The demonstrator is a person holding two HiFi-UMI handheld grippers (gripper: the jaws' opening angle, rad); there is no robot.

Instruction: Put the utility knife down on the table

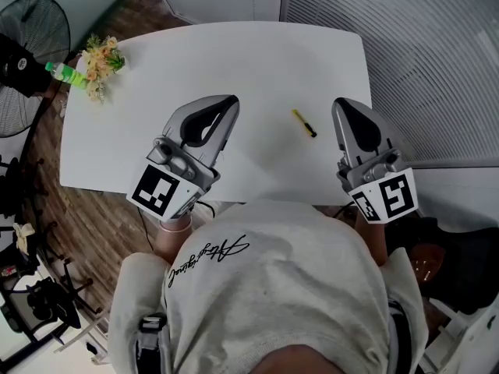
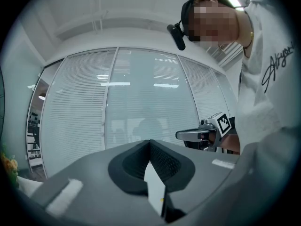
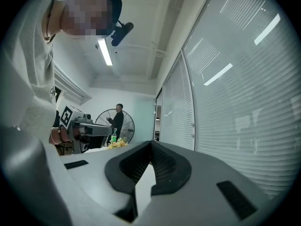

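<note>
R gripper [image 1: 341, 103] is clenched, pads pressed together w/ nothing btwn them; it hangs level over the near edge of the table [image 1: 234, 53]. L gripper [image 1: 231, 100] is the same, closed tight and empty, and off to the R one's left.

The utility knife [image 1: 304, 123] lies flat on the table btwn the two, much nearer the R gripper: just to the left of its tips, touching neither. So the put-down looks done to me.

As for handling, it's a thin yellow stick w/ a dark end, prob. light and stiff, a plastic shell that could be a bit slick under the pads. It lies low on the top, so the pads would have to come right down to the surface. Best hold would be across the narrow width, about mid-body, away from the dark end. Can't tell whether a blade is out there, too small to see.

Further out past the L gripper, at the far left corner, there's a bunch of flowers [image 1: 100, 61] and a green bottle [image 1: 66, 72].
</note>
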